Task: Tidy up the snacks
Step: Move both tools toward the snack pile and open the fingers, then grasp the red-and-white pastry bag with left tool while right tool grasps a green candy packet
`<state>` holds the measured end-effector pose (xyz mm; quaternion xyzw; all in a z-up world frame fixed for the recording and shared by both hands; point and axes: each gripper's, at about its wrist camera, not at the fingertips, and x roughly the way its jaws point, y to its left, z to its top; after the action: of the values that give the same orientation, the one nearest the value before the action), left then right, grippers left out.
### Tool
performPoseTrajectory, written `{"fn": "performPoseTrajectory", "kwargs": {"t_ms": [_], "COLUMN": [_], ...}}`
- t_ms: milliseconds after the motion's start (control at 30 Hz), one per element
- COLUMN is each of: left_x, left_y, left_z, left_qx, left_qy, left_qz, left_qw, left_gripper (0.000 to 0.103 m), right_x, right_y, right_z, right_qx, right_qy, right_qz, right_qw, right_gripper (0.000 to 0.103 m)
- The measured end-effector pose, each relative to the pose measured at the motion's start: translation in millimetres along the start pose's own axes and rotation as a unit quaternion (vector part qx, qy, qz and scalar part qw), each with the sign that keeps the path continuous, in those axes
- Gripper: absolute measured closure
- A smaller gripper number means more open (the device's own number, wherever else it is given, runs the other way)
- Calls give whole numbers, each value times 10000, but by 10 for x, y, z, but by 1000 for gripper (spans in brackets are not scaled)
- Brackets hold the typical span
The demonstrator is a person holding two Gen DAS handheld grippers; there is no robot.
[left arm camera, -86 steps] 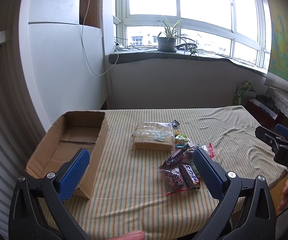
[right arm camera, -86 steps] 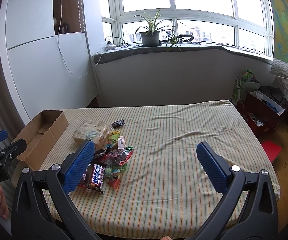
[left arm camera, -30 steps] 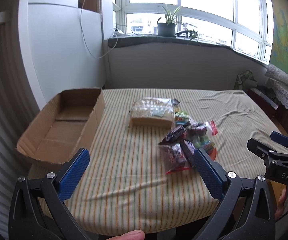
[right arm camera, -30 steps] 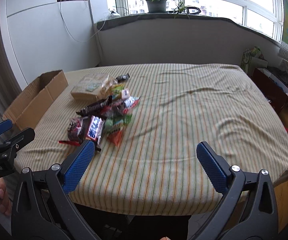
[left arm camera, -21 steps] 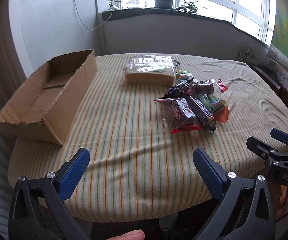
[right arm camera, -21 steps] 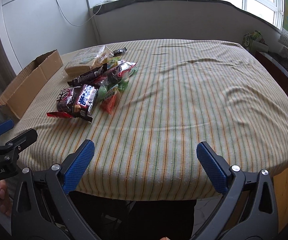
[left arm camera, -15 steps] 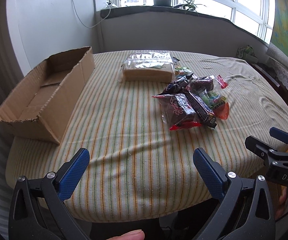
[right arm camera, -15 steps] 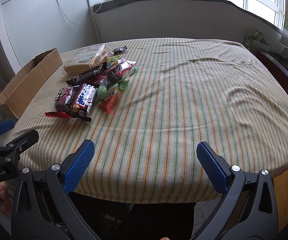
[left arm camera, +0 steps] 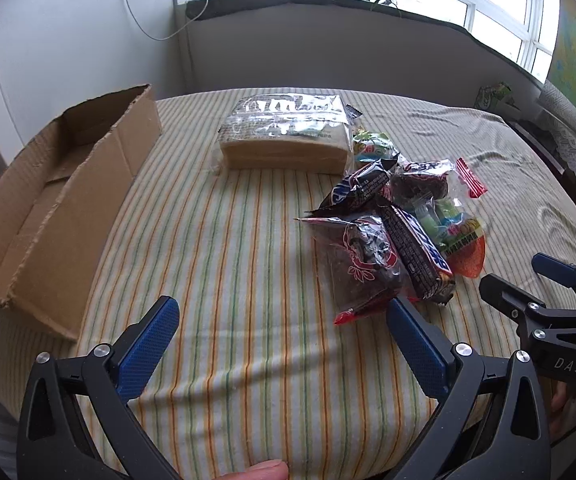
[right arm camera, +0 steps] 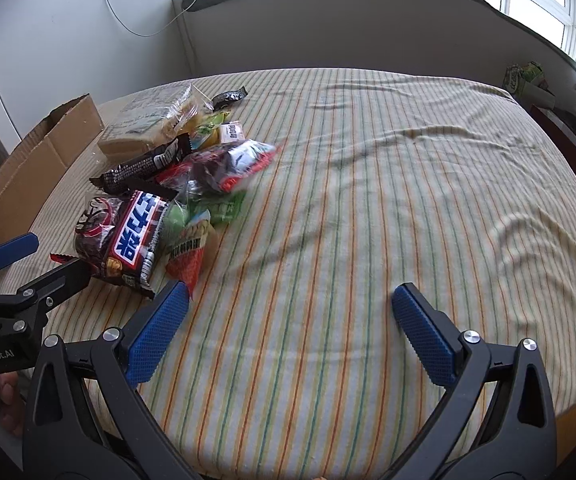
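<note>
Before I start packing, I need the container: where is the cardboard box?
In the left wrist view the cardboard box lies open at the table's left edge, left of the clear-wrapped cracker pack and apart from the snack pile.

Bare striped tablecloth (left arm camera: 215,248) is left open between the open brown cardboard box (left arm camera: 59,208) at the left edge and the heap of wrapped snack packets (left arm camera: 400,232); behind that lane a clear-wrapped block of bread (left arm camera: 283,140) is set; rightward of the heap, wide wrinkled cloth is unobstructed.
</note>
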<state>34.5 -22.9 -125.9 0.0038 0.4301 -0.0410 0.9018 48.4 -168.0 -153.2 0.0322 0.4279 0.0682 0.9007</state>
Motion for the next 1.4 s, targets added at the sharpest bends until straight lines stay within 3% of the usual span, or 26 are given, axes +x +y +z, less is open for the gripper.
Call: {"fn": "performPoseTrajectory", "kwargs": {"t_ms": [267,333,467,633,767,833,1000,1100,1400], "left_x": [185,198,123,69,104,98,152,149,-8], "left_y": [30,79,210,234,105,69,-14,21,84], "left_z": [179,201,204,220,219,210,206,201,167], "left_qx": [-175,-274,-527,-724,-621,-506,-281,-317,-280], "left_qy": [196,242,163,111,157,143,164,108,-77], "left_qz": [-566,-732,-1014,-1505,-1657,-1655,-1526,-1607,-1599], "left_qw": [9981,9966,9933,9859,9841,9848,9878,9864,9867], "left_gripper": [0,0,1,1,2,10,57,68,70], "right_x": [160,149,143,90,56,28,9,0,-213], "right_y": [91,116,176,191,209,223,233,215,166], "right_z": [220,243,234,205,185,169,122,102,99], "right_qx": [-154,-167,-281,-348,-435,-463,-500,-459,-400], "right_qy": [-31,-53,-70,-98,-121,-156,-185,-195,-429], "right_qz": [198,356,451,561,674,747,875,909,783], "right_qw": [9997,9992,9986,9978,9967,9960,9947,9946,9952], "right_gripper": [3,11,17,39,55,73,75,76,76]}}
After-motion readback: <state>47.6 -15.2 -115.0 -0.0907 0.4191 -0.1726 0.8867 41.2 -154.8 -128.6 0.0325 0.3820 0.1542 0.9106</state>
